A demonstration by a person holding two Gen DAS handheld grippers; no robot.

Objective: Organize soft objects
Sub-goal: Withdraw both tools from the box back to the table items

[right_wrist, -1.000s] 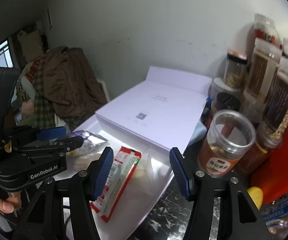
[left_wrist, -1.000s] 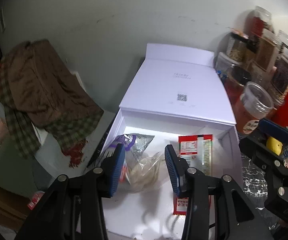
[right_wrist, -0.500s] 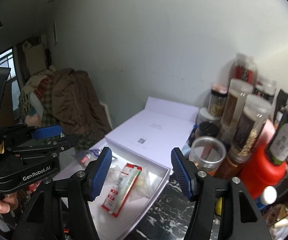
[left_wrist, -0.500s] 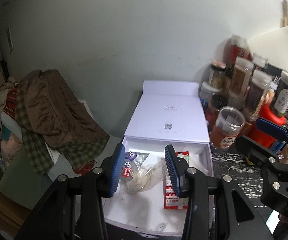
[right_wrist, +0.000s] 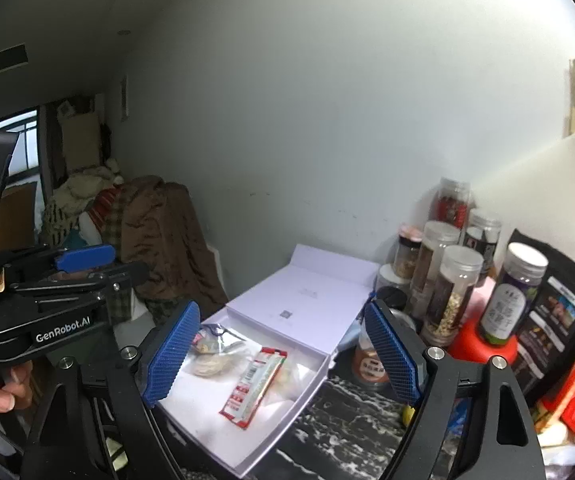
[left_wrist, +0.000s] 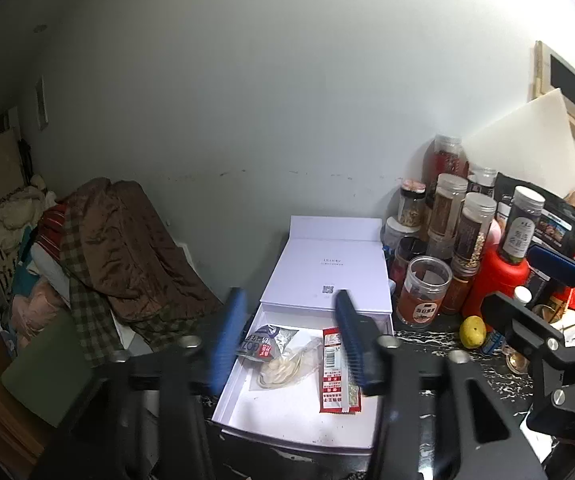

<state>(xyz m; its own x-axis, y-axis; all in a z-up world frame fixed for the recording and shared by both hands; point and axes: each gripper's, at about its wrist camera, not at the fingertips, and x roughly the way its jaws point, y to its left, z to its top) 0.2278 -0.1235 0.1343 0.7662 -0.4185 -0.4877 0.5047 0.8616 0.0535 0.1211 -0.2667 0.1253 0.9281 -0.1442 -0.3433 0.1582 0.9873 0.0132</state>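
Observation:
An open white box (left_wrist: 287, 424) (right_wrist: 307, 376) sits on the dark marble counter, its lid (left_wrist: 327, 272) folded back. Inside lie a red snack packet (left_wrist: 333, 372) (right_wrist: 253, 380), a clear bag of pale pieces (left_wrist: 283, 366) (right_wrist: 211, 364) and a silver-purple pouch (left_wrist: 265, 340). My left gripper (left_wrist: 289, 340) is open and empty, held well above and in front of the box. My right gripper (right_wrist: 281, 354) is open and empty, also held back above the box. The left gripper also shows in the right wrist view (right_wrist: 83, 260).
Several spice jars (left_wrist: 447, 216) (right_wrist: 447, 280), an open clear jar (left_wrist: 423, 294), a red container (left_wrist: 495, 288) and a yellow lemon (left_wrist: 472, 331) crowd the counter right of the box. A pile of brown and checked clothes (left_wrist: 119, 256) lies to the left. A wall stands behind.
Both grippers have pulled up and back from the box, so it looks smaller and more of the room shows. Both stay open and empty. The box contents have not moved.

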